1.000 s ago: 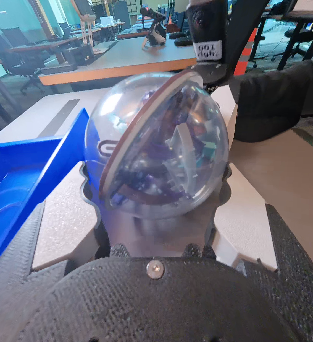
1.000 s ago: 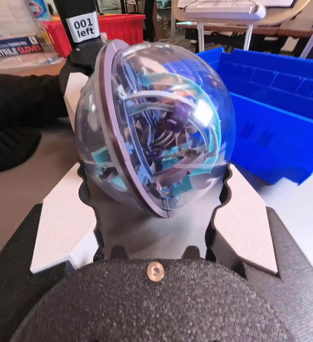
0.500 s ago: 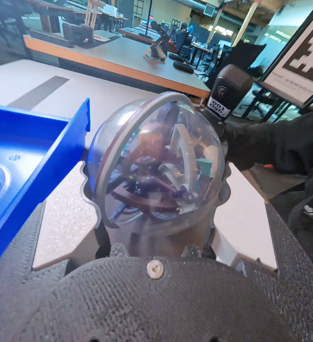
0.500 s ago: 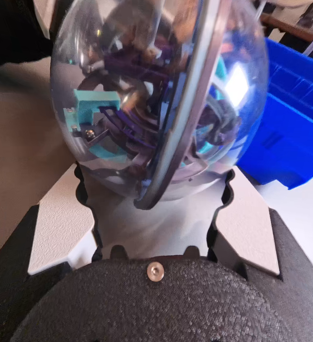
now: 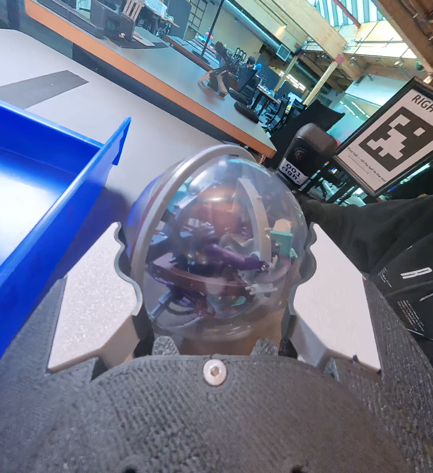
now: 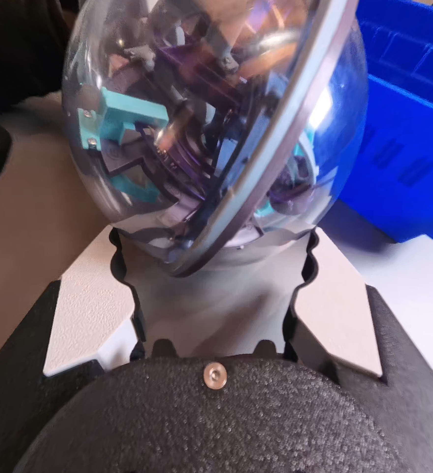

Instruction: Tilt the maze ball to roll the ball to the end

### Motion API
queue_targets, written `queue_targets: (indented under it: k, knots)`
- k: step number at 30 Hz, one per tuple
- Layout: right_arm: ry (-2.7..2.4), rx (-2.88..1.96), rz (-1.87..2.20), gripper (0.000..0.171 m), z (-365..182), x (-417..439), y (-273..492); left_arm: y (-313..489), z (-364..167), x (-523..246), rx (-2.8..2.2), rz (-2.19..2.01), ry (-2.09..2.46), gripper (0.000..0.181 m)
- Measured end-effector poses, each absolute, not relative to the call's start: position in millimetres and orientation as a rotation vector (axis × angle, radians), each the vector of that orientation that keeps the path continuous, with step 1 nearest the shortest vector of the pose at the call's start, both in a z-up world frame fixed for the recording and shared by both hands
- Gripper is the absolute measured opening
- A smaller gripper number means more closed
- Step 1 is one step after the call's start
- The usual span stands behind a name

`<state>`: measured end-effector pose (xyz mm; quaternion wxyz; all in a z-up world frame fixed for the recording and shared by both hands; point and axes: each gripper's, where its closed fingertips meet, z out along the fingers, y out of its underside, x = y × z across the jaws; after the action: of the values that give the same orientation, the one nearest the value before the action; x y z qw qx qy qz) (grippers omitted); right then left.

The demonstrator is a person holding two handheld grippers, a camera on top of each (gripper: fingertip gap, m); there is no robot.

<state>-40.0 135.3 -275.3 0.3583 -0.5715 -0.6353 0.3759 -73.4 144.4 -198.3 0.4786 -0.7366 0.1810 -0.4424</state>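
The maze ball (image 5: pixel 215 243) is a clear sphere with a grey seam ring and purple, teal and grey tracks inside. My left gripper (image 5: pixel 214 227) is shut on it, with the ball deep between the white fingers. My right gripper (image 6: pixel 212 233) is shut on the ball (image 6: pixel 210 128) from the opposite side, gripping its near lower part at the fingertips. The ball is held above the table and tilted, with the seam ring leaning right in the right wrist view. A blurred shiny spot (image 6: pixel 165 133) sits on a purple track; I cannot tell whether it is the small ball. The right gripper's body (image 5: pixel 304 153) shows behind the ball.
A blue bin (image 5: pixel 44 204) stands close to the left of the ball; in the right wrist view it (image 6: pixel 402 128) is on the right. The white table (image 5: pixel 159 122) lies below. A framed marker sign (image 5: pixel 399 138) stands at the right. A person's black sleeve (image 5: pixel 376 230) is near.
Both grippers have turned the ball together. In the right wrist view the seam ring swung from leaning left to leaning right, and the ball now sits farther out at the fingertips. The left view tipped upward.
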Motion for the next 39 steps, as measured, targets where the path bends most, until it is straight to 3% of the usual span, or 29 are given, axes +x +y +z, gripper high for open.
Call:
queue_targets:
  k: [5,13,17,19,26,33,39]
  knots:
    - [-1.556,-1.271,0.834,0.153,-238.4,-34.6,150.4,149.4,-195.5,-69.9,-1.817,-1.056,0.434,0.133]
    - [-1.523,-0.949,0.652,0.148,-199.7,-32.0,137.1,166.7,-188.6,-44.4,-1.886,-0.946,0.521,0.129]
    - [-1.519,-0.993,0.675,0.146,-205.9,-25.9,142.5,162.5,-182.1,-28.5,-1.816,-0.88,0.681,0.142]
    - [-1.532,-1.069,0.704,0.144,-215.5,-21.7,150.9,153.6,-172.1,-31.7,-1.709,-0.88,0.74,0.136]
    - [-1.499,-1.334,0.962,0.141,-242.1,-22.6,168.7,135.5,-217.7,-64.2,-1.637,-0.81,0.822,0.145]
    - [-1.408,-1.594,1.266,0.14,-250.6,-26.9,164.3,154.2,-224.5,-62.2,-1.686,-0.719,0.785,0.142]
    - [-1.409,-1.407,0.996,0.146,-232.4,-27.8,178.3,159.3,-220.4,-69.0,-1.772,-0.845,0.652,0.138]
